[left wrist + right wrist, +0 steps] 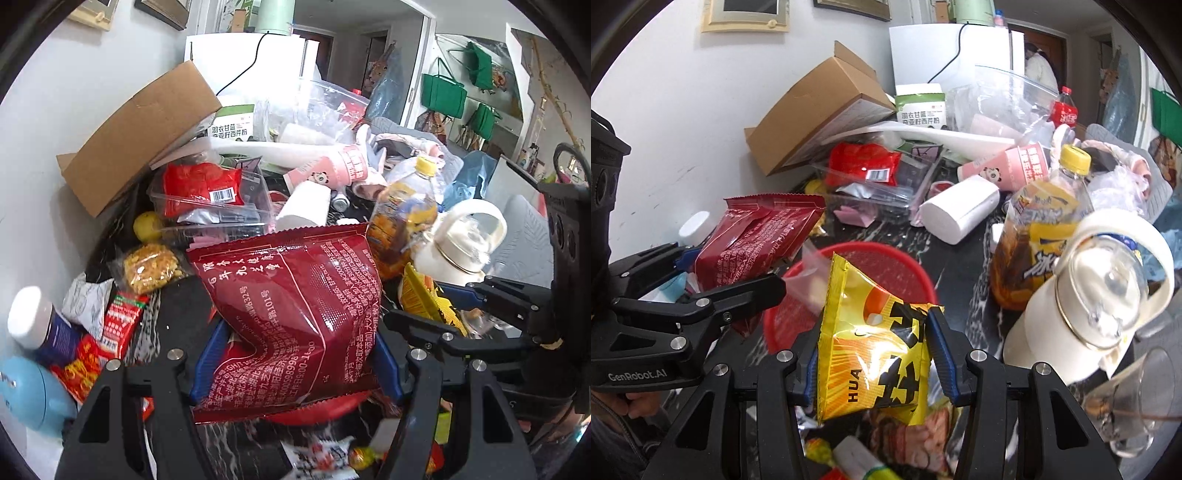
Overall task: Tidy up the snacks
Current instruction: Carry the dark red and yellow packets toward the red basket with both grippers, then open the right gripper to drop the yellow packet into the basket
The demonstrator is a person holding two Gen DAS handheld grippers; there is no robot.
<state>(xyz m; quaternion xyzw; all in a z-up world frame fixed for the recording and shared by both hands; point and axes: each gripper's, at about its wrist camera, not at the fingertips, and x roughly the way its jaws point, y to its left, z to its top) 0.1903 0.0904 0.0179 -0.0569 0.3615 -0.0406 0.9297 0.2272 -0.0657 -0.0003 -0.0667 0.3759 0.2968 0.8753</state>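
My left gripper [295, 354] is shut on a dark red snack bag [291, 314] and holds it above a red basket [325, 410]. In the right wrist view the left gripper [731, 273] and its red bag [757, 240] sit at the left, beside the red basket [908, 269]. My right gripper [873, 354] is shut on a yellow snack bag [871, 343], held over the basket's near rim. The right gripper [436, 314] shows at the right of the left wrist view with the yellow bag [424, 299].
Dark marble table, crowded. A tea bottle [1041, 229], white kettle [1082, 325], glass cup [1130, 402], white roll [960, 210], clear tray with a red pack [864, 166] and cardboard box [820, 107] lie behind. Small snack packs [122, 325] and a white-capped jar [33, 317] sit left.
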